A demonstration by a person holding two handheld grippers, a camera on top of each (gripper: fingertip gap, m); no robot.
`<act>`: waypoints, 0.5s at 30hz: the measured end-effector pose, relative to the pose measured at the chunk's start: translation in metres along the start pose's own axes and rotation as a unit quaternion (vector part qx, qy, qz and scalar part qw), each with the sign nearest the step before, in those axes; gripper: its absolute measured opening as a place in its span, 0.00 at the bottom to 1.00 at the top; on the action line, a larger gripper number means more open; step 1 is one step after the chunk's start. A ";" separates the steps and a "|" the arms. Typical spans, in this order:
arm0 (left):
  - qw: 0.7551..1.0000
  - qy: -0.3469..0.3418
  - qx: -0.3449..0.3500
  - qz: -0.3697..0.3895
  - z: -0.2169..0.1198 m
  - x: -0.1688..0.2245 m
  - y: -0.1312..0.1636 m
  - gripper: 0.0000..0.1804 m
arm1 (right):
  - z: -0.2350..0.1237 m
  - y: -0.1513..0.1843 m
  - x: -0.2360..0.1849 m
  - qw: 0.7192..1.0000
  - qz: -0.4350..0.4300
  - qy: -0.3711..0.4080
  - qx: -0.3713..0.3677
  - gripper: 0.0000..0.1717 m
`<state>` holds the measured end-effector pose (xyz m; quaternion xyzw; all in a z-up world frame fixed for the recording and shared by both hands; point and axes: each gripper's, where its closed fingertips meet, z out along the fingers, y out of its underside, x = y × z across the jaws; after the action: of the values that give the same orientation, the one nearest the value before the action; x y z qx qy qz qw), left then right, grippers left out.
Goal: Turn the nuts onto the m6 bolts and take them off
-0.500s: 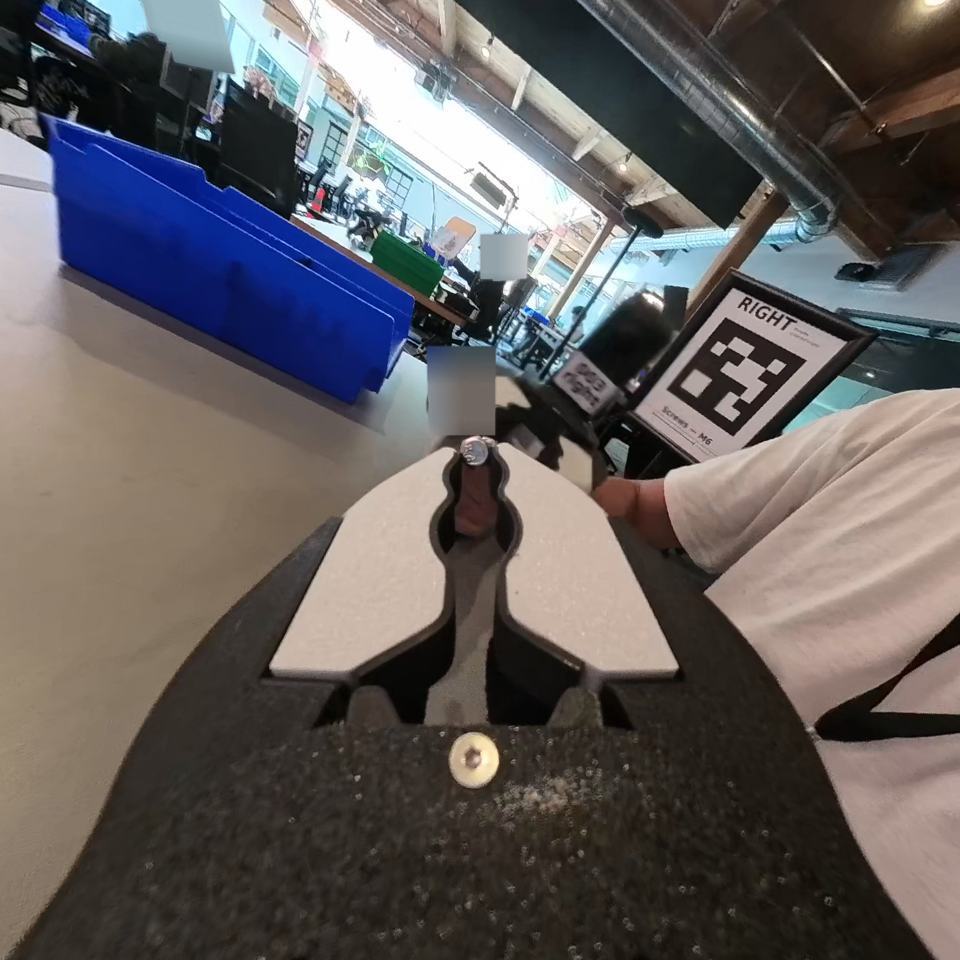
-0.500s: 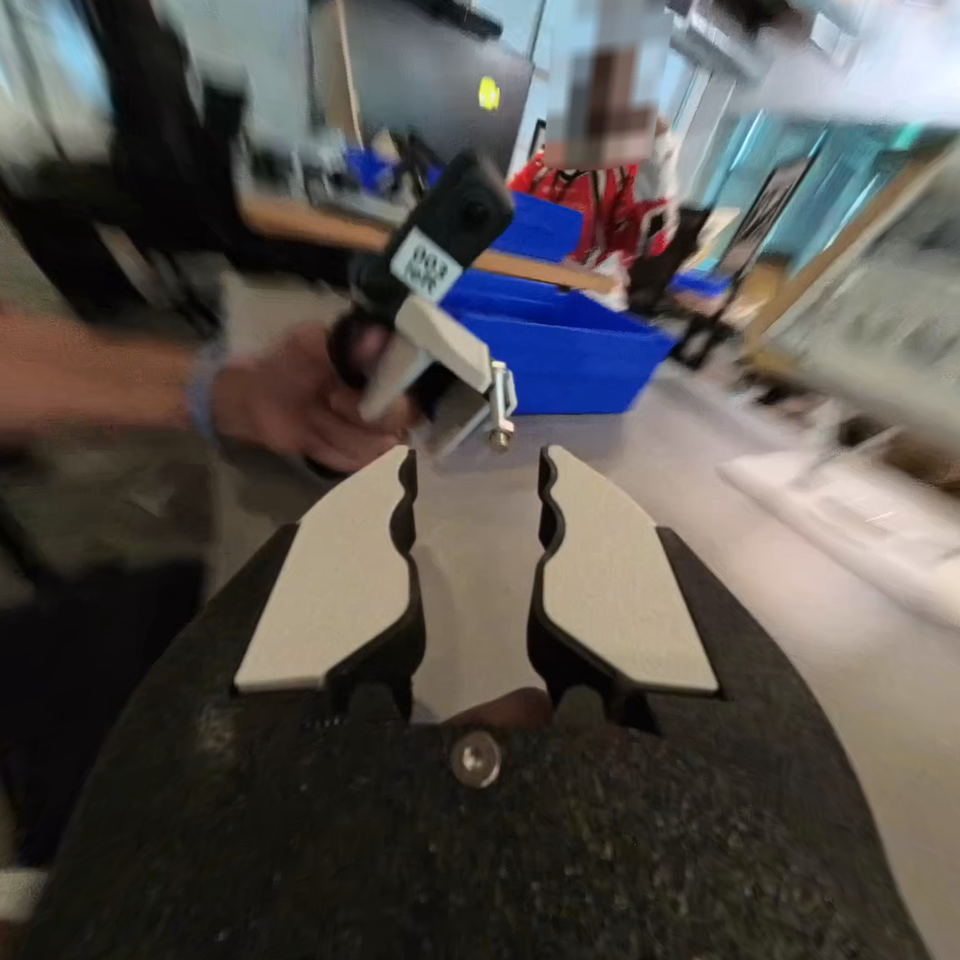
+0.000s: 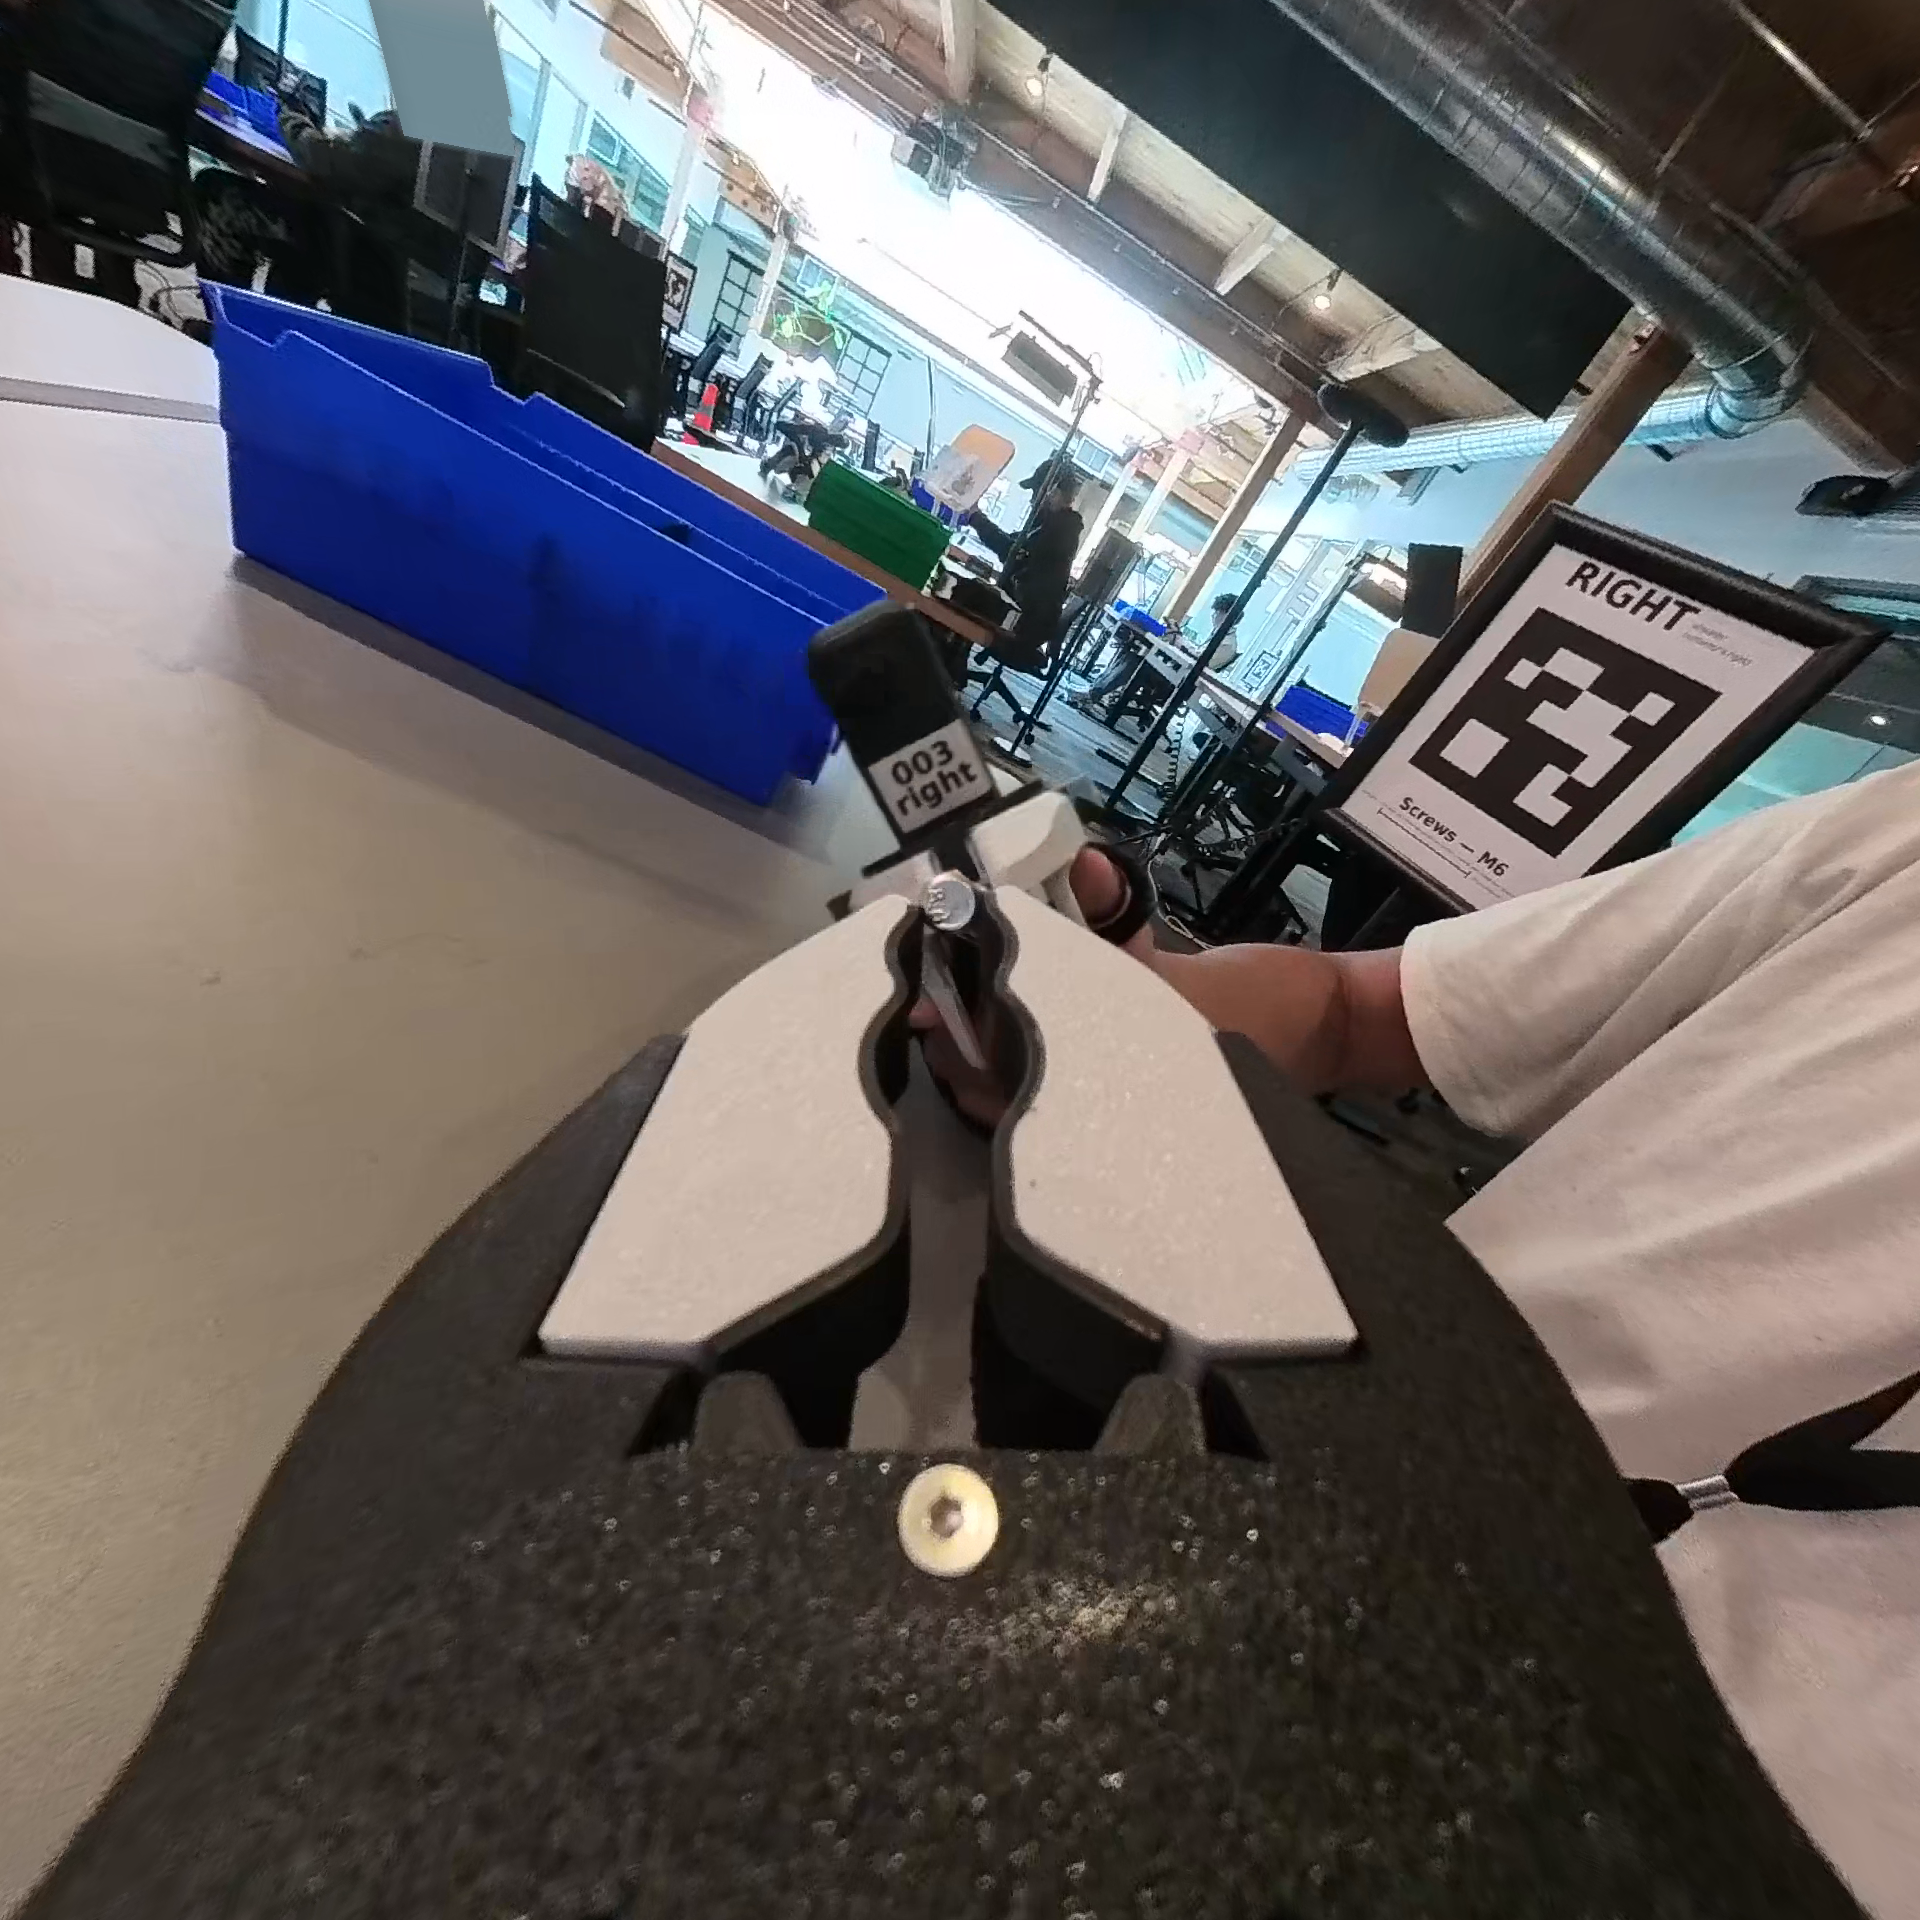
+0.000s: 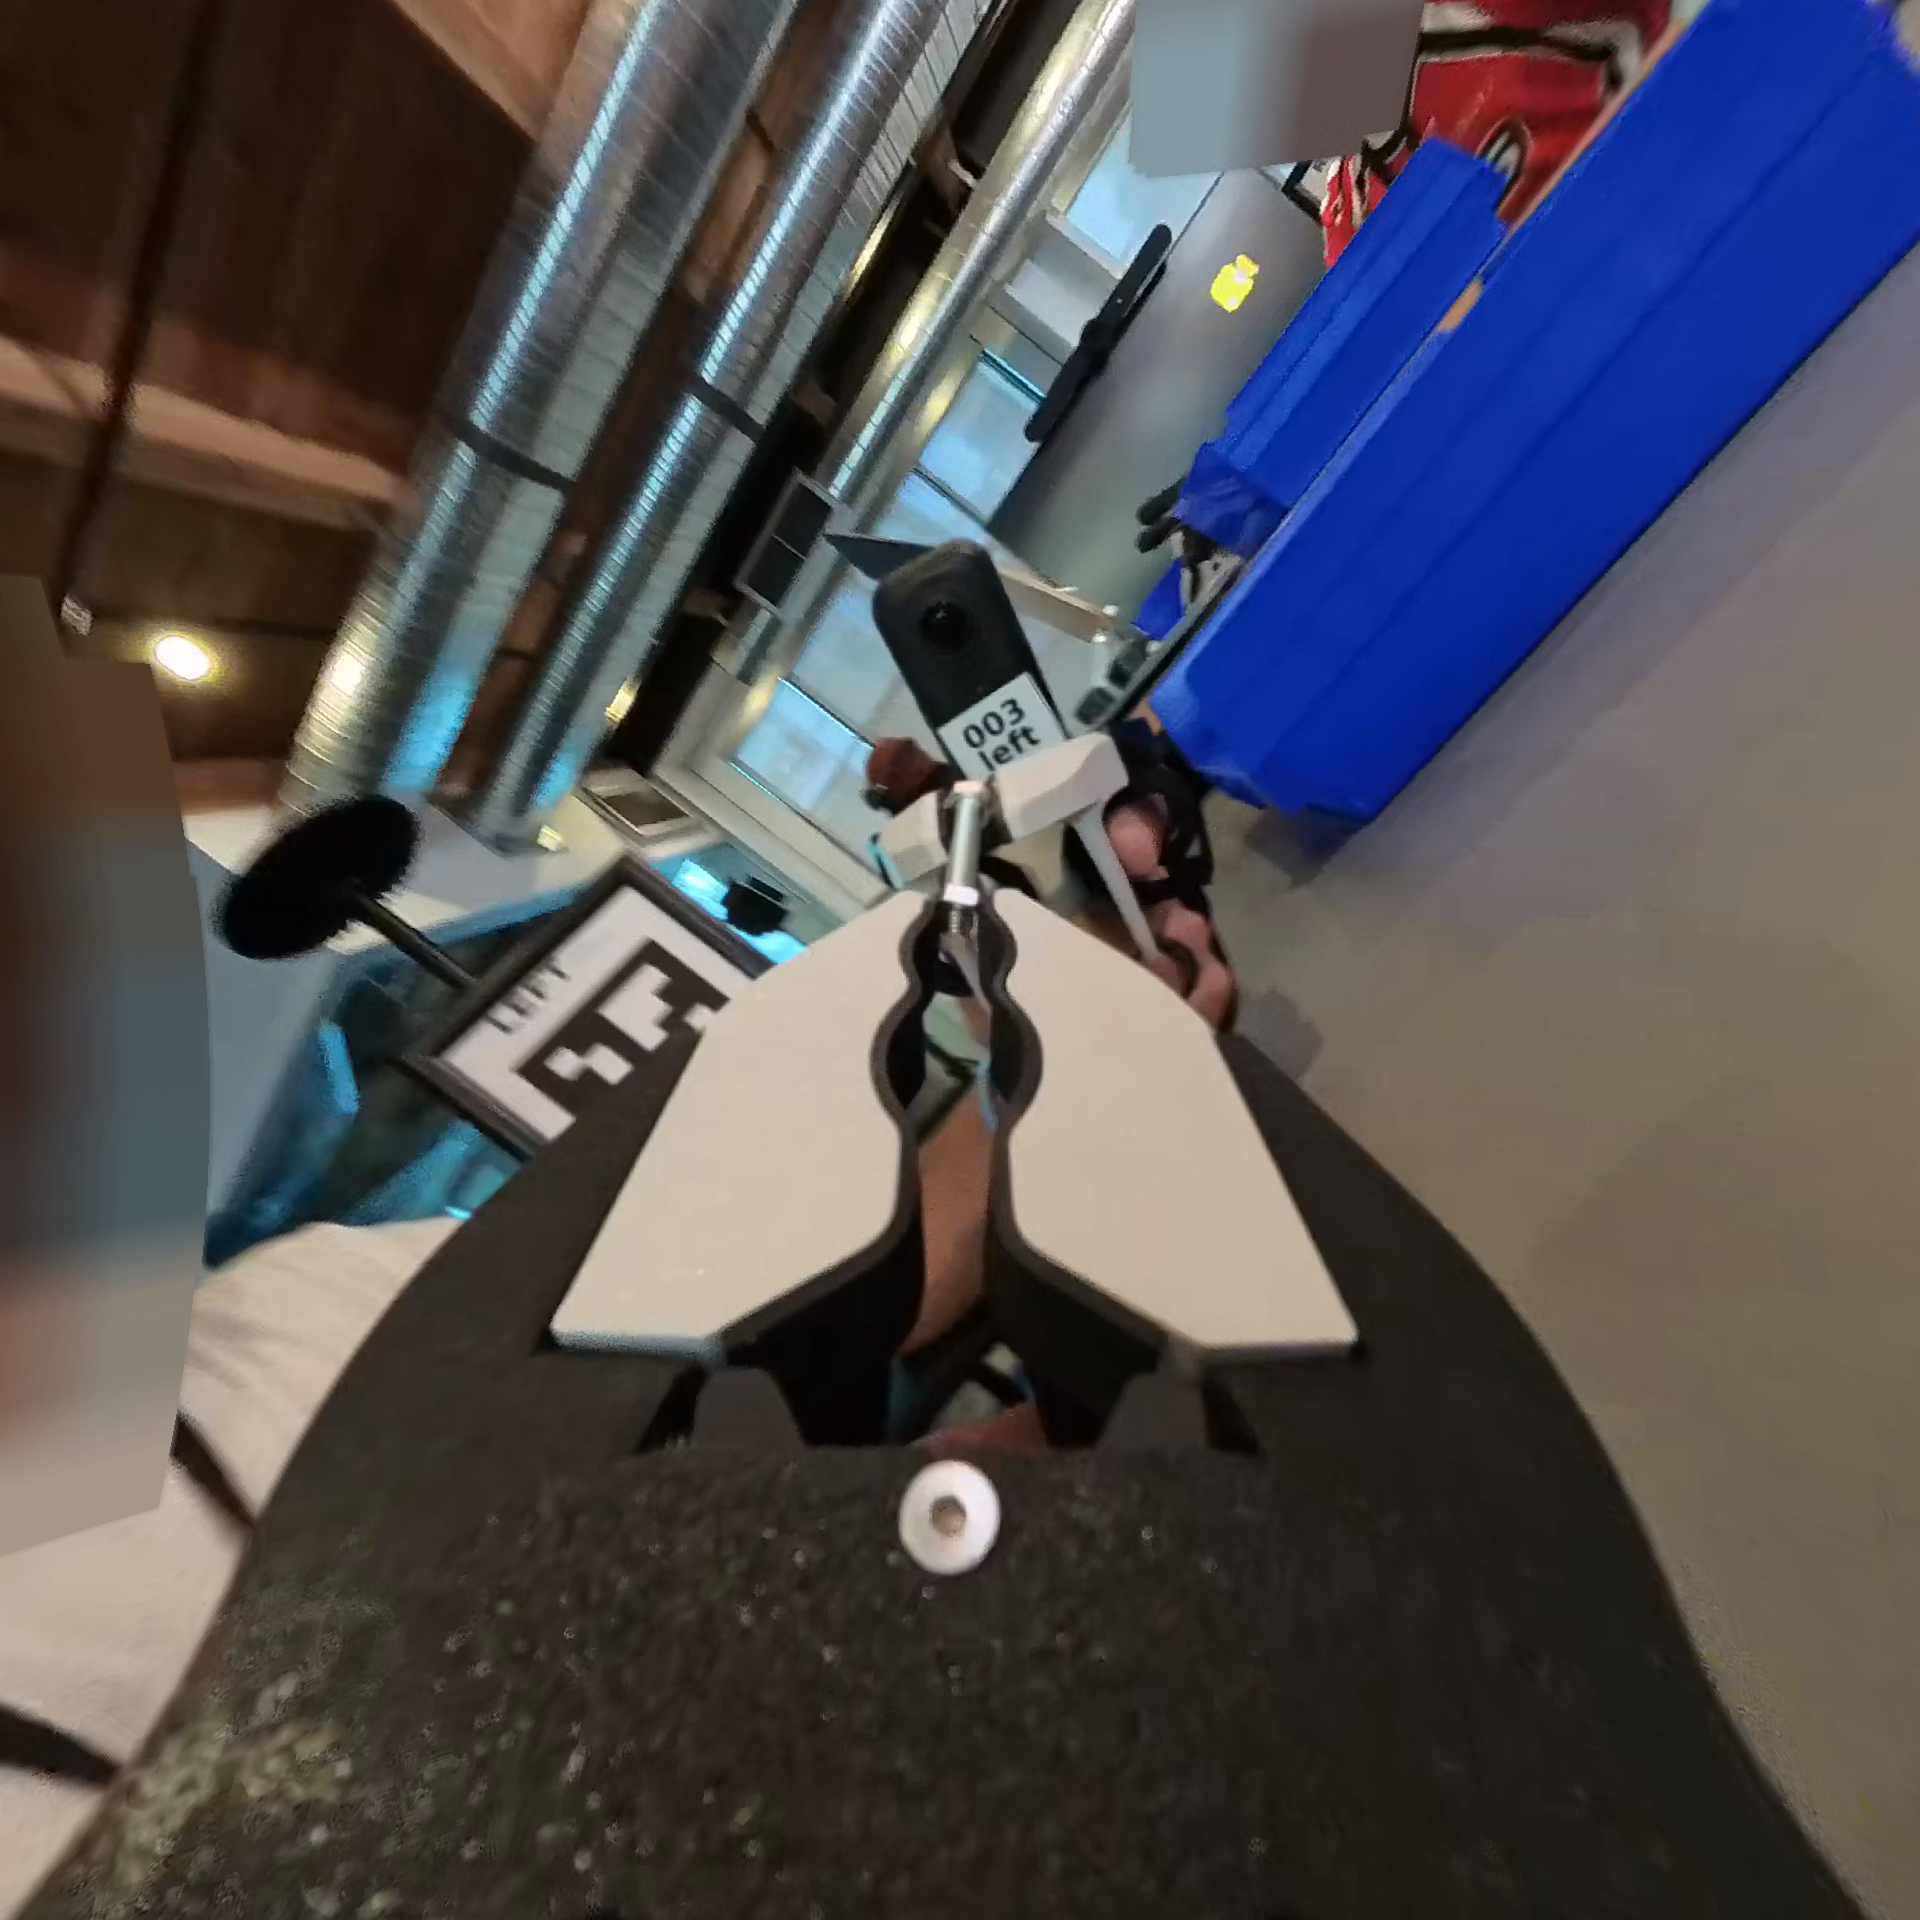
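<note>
Left wrist view shows my left gripper (image 3: 951, 920) with its two fingers close together, pinching the head end of a silver bolt (image 3: 948, 902). I see the round bolt head right at the fingertips, and both pads press on it from the sides. My right gripper (image 3: 961, 868) comes in from the far side and meets the bolt there.

From the right wrist view, the bolt (image 4: 963, 836) runs from my left gripper (image 4: 966, 800) straight to my right gripper (image 4: 958, 914). A small silver nut (image 4: 957, 896) sits on the bolt's thread, right at the tips of my right gripper. The right fingers (image 4: 831, 1039) are narrow too, and they pinch the nut from both sides. The bolt is up in the air, held between the two grippers, above the grey table (image 3: 260, 935).

A blue bin (image 3: 499, 561) stands on the table behind the grippers. A framed sign (image 3: 1579, 727) with a black and white pattern stands to the right. I can see a white sleeve (image 3: 1662, 987) and a hand (image 4: 1164, 852) on the left gripper's handle.
</note>
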<state>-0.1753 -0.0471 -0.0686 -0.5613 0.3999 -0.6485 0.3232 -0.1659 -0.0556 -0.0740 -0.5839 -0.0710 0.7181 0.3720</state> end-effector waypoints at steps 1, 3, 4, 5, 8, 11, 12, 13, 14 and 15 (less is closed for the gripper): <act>1.000 0.002 0.000 -0.002 0.000 0.000 0.000 0.05 | 0.000 0.000 0.000 0.999 -0.035 0.015 -0.005 0.04; 1.000 0.010 0.001 -0.010 0.000 0.001 0.000 0.05 | -0.001 -0.001 -0.002 0.991 -0.126 0.049 -0.021 0.03; 1.000 0.013 0.001 -0.015 0.001 0.002 0.000 0.05 | -0.002 -0.003 -0.004 0.979 -0.188 0.069 -0.027 0.00; 1.000 0.012 -0.003 -0.016 0.002 0.001 0.002 0.05 | -0.002 -0.003 -0.006 0.964 -0.248 0.087 -0.036 0.00; 1.000 0.015 -0.003 -0.010 0.004 0.004 0.002 0.05 | 0.000 -0.005 -0.009 0.925 -0.354 0.126 -0.052 0.00; 1.000 0.013 0.007 -0.008 0.001 0.003 -0.002 0.05 | -0.002 -0.009 -0.012 0.962 -0.257 0.087 -0.022 0.11; 1.000 0.011 0.013 -0.007 -0.001 0.003 -0.003 0.05 | -0.004 -0.010 -0.009 0.976 -0.202 0.075 -0.007 0.15; 1.000 0.010 0.017 -0.006 -0.002 0.002 -0.005 0.05 | -0.004 -0.010 -0.005 0.989 -0.136 0.063 0.008 0.17; 1.000 0.007 0.020 -0.004 -0.003 0.002 -0.006 0.05 | -0.004 -0.007 0.000 0.997 -0.062 0.047 0.017 0.17; 1.000 0.002 0.021 -0.001 -0.004 0.000 -0.007 0.05 | -0.001 -0.003 0.000 1.000 0.013 0.013 0.022 0.17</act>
<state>-0.1788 -0.0439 -0.0627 -0.5534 0.3865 -0.6583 0.3332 -0.1631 -0.0535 -0.0731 -0.5861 -0.0428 0.7166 0.3757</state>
